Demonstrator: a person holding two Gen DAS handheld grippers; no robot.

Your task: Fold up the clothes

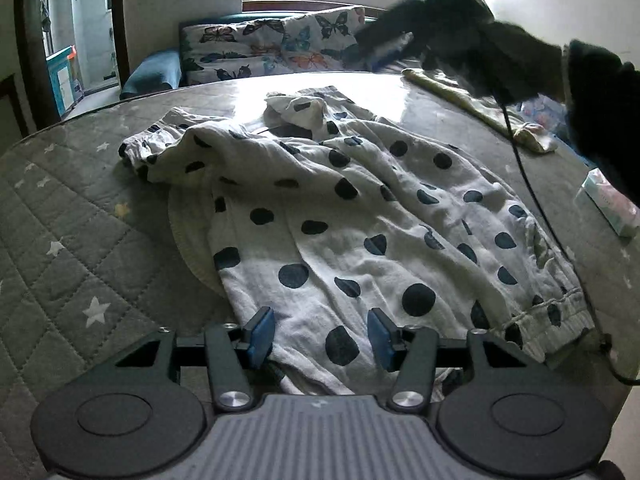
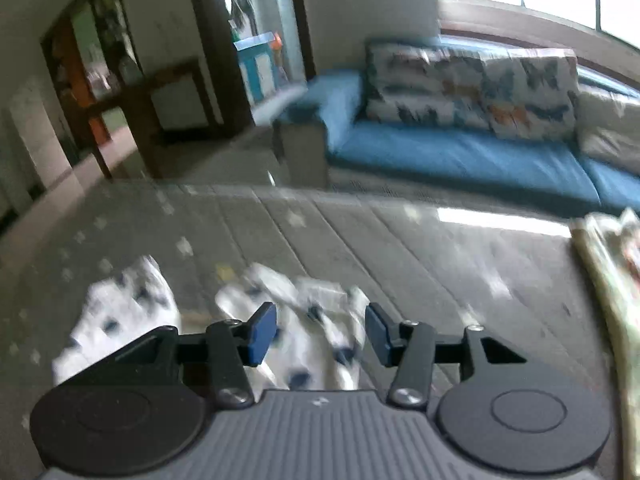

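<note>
A white garment with dark polka dots [image 1: 340, 216] lies crumpled and spread on the grey quilted table cover [image 1: 72, 216]. My left gripper [image 1: 322, 336] is open, its blue pads on either side of the garment's near hem. The right gripper device [image 1: 460, 36] hangs dark and blurred over the table's far right side. In the right wrist view my right gripper [image 2: 320, 334] is open above the garment's far end [image 2: 308, 320], which is blurred by motion. Nothing is held.
A yellowish cloth [image 1: 480, 108] lies at the table's far right, also seen in the right wrist view [image 2: 612, 276]. A tissue pack [image 1: 608, 204] sits at the right edge. A black cable [image 1: 532, 196] crosses the garment's right side. A blue sofa [image 2: 460, 152] with butterfly cushions [image 1: 272, 48] stands behind.
</note>
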